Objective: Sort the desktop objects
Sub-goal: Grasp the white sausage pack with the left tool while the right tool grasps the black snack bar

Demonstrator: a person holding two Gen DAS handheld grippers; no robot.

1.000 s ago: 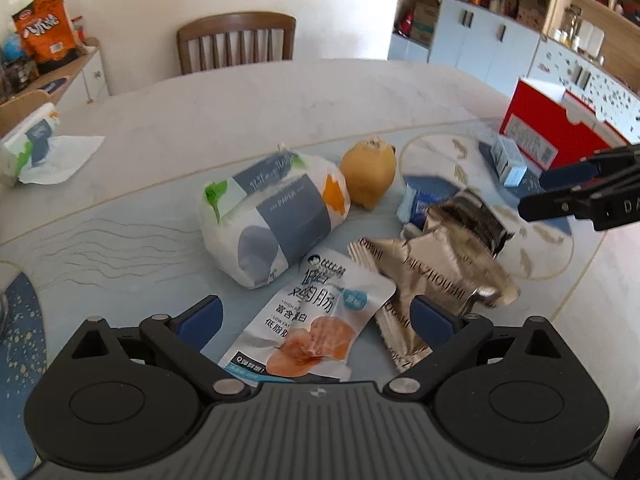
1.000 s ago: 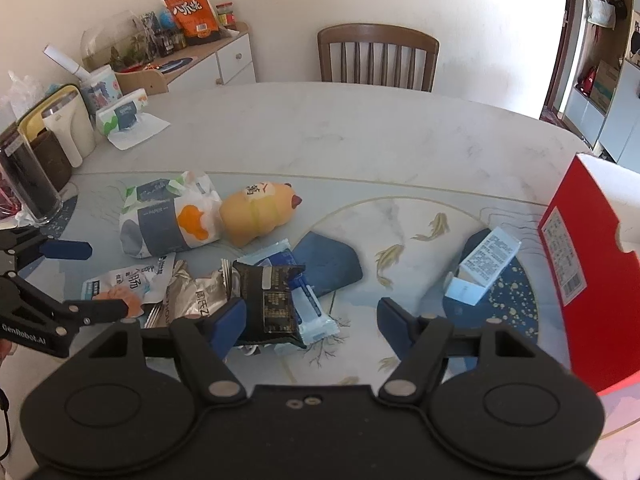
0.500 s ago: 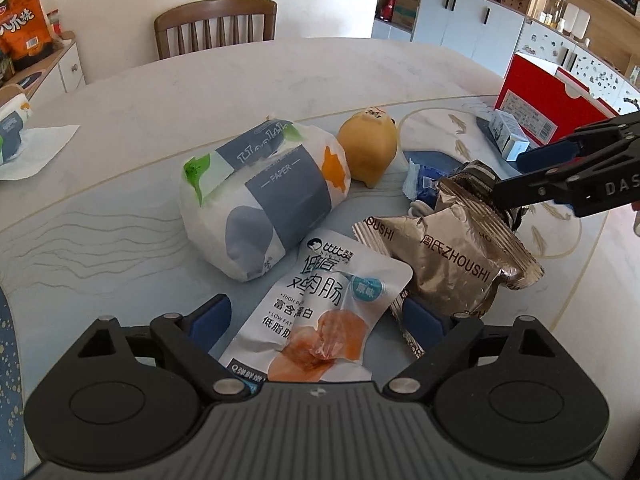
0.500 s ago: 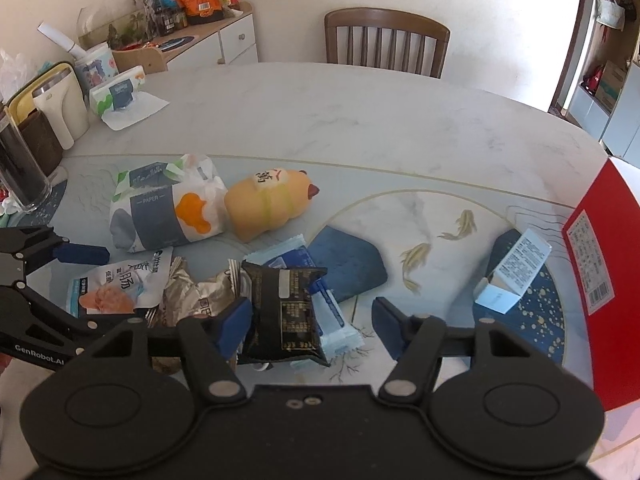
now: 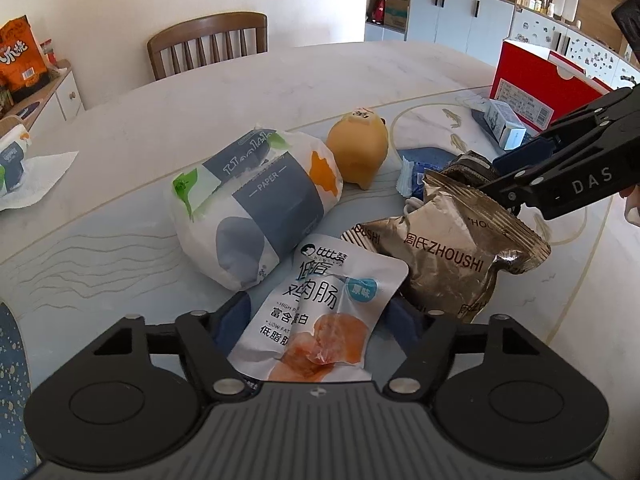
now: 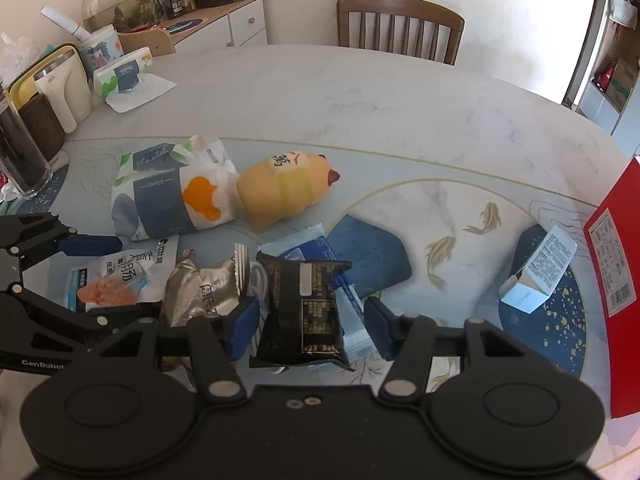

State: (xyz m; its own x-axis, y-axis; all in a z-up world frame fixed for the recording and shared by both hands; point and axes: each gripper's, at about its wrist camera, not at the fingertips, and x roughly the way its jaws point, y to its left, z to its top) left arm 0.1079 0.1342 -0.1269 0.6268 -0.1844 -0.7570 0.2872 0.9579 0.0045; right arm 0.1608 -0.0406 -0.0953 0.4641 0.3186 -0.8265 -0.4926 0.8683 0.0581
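marble table (image 5: 280,92) | left fingers (image 5: 236,316) closing around sausage pouch (image 5: 316,312) | right fingers (image 6: 244,320) closing around black packet (image 6: 304,312)

On the table (image 6: 360,92), the tissue pack (image 6: 172,196) touches the toy (image 6: 286,188) at its three o'clock — snack pouches (image 6: 200,292) lie at six o'clock, a small carton (image 6: 540,276) well apart toward four, beside the box (image 6: 616,264).

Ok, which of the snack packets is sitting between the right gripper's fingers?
The black packet with gold print; the gold foil Zhoushi packet and the white chicken-sausage pouch lie further left.
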